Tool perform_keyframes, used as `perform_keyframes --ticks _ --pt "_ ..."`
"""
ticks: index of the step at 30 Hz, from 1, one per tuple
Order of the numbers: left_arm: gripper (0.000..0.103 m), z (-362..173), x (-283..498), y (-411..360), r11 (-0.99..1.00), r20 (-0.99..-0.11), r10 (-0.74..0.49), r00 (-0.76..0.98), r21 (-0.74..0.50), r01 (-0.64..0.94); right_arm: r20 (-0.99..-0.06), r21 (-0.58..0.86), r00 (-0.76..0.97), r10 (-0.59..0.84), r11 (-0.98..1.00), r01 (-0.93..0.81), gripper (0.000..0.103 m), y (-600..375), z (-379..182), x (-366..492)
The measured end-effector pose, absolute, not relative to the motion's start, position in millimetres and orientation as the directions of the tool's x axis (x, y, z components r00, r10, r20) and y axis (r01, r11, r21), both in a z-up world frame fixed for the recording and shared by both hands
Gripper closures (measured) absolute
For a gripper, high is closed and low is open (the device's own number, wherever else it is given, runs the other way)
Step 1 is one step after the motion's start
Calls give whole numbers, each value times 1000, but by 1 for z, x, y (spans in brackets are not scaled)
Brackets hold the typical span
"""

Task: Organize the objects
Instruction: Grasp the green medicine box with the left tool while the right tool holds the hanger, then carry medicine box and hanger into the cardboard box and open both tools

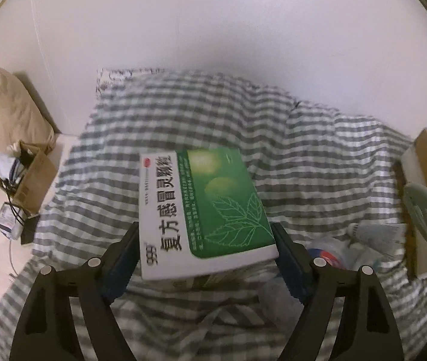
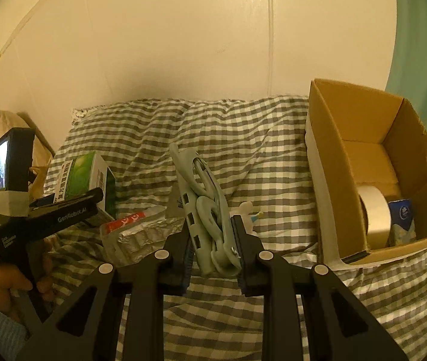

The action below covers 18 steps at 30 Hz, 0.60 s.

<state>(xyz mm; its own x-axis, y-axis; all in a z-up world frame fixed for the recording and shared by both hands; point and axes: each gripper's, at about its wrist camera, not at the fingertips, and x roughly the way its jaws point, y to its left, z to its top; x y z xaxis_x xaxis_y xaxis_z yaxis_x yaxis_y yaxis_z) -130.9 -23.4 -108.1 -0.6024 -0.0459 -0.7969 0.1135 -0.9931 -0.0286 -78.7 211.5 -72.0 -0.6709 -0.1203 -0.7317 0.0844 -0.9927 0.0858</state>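
On my far left in the left wrist view a beige pillow [image 1: 1,111] leans against the white wall, and below it a small brown box [image 1: 31,177] spills dark cables; its contents are too jumbled to name. My left tongs [image 1: 206,255] are pinching a flat medicine box [image 1: 201,207], glossy card, white along one side with large black characters and green on the other with leaf outlines. The pads press its two long edges, and it hangs above the bed [image 1: 318,138], which is covered in a rumpled grey-and-white checked sheet. Under the box the small items on the sheet are blurred; I can only make out something red and white and a clear wrapper. At the right rim a pale green curved plastic shape is cut off by the lens.

In the right wrist view, the left tool shows at the left edge with the medicine box [image 2: 85,177] in its grip. Next to it on the sheet lies a crinkled silver foil pack [image 2: 141,234] with a red label. My right tongs [image 2: 213,240] are closed onto a pale green power strip [image 2: 204,207], a long smooth plastic bar with its cord looped along it, tilted up from the bed. A small white figure just behind the right finger is too small to identify. Far right stands an open cardboard box [image 2: 348,114], holding a roll of tape [image 2: 376,213] on edge and a blue tissue pack [image 2: 403,219] touching it.
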Motion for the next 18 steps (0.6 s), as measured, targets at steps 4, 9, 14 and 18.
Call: perform_keyframes --ticks 4,9,14,18 --pt "20 -70 -108 -23 -994 -765 -30 -643 -44 99 -708 83 -695 -126 -992 95 81 209 -50 -64" --pt "20 -11 -72 -12 -995 -708 16 -706 -77 55 -657 90 -742 -136 -991 102 81 215 -9 -38" --pt "21 49 -42 15 -996 -636 77 -768 -91 -25 -596 123 -786 -164 -986 113 81 231 36 -6" --pt "20 86 -30 48 -989 -594 149 -791 -96 -114 -554 144 -814 -174 -983 112 81 256 69 18"
